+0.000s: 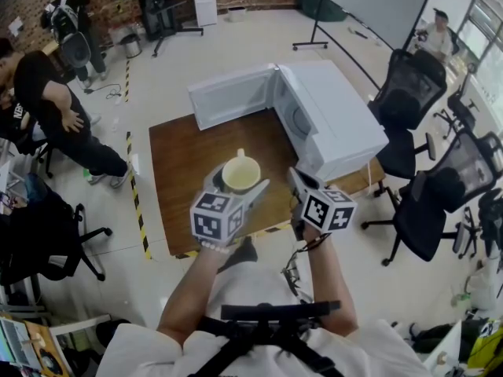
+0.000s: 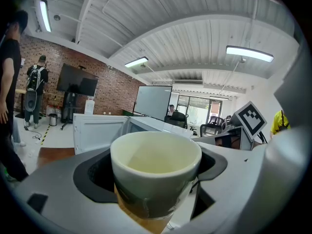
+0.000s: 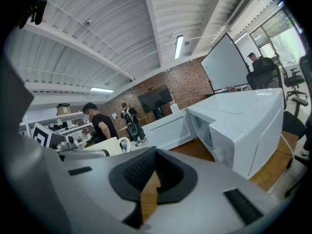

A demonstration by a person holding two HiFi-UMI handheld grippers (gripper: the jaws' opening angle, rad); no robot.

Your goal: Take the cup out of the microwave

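Cup [image 1: 240, 173]: upright, looks empty, gripped above the wooden surface [image 1: 185, 163], well clear of the microwave [image 1: 334, 124].
Left gripper [image 1: 238, 181]: jaws spread wide, clamped on the cup's body.
Right gripper [image 1: 296, 179]: jaws closed together, nothing between them.
Microwave door [image 1: 232, 94]: swung open.
Done: the cup is out.
Left: probably setting it down on the surface and closing the door.
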